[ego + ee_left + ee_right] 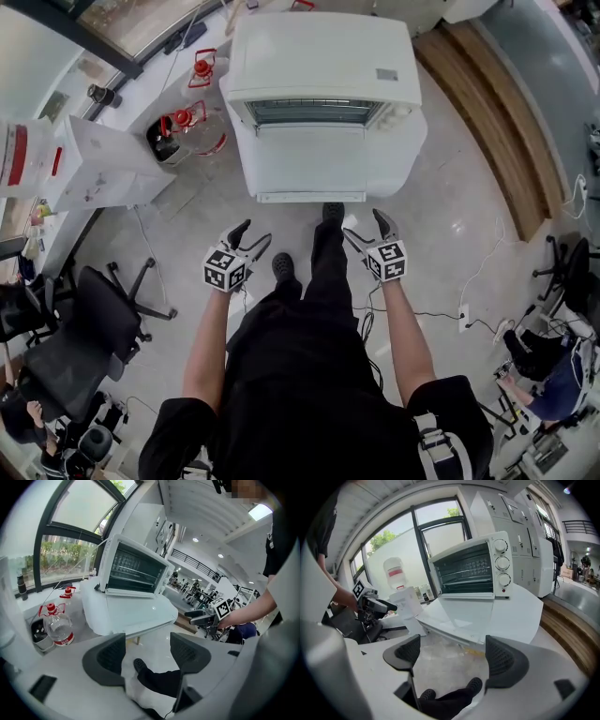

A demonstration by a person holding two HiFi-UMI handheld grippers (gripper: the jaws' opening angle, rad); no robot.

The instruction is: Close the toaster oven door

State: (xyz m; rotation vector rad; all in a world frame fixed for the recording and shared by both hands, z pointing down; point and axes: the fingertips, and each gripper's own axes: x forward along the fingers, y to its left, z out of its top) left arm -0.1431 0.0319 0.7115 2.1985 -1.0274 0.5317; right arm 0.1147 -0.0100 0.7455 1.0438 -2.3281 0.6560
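Head view shows a person standing in front of a boxy white toaster oven (319,66) that sits on a rounded white table (410,150). Its glass-paned white door (314,159) is dropped flat, jutting toward the person.

The left gripper (255,232) and right gripper (363,225) are held low on either side of the person's forward leg. Both point at the oven, and neither touches anything.

In the left gripper view, the left gripper's (147,641) jaws stand wide apart, with only floor and a black shoe between them. The right gripper view shows the right gripper (452,641) spread just as wide and equally empty. I take this as a ready stance: nothing needs grasping yet, and open jaws can either hook under the door's edge or push it.

The door lies straight ahead of both grippers and higher than them. Its front edge is the nearest part, and it spans roughly the gap between the two. From the left gripper it sits ahead and slightly right; from the right gripper, ahead and slightly left.

Since the door seems hinged at the bottom, closing it probably means coming up beneath that front edge and swinging it upward. A clear plastic bottle with a red cap (202,127) stands well off to the left gripper's outer side, out of the way.
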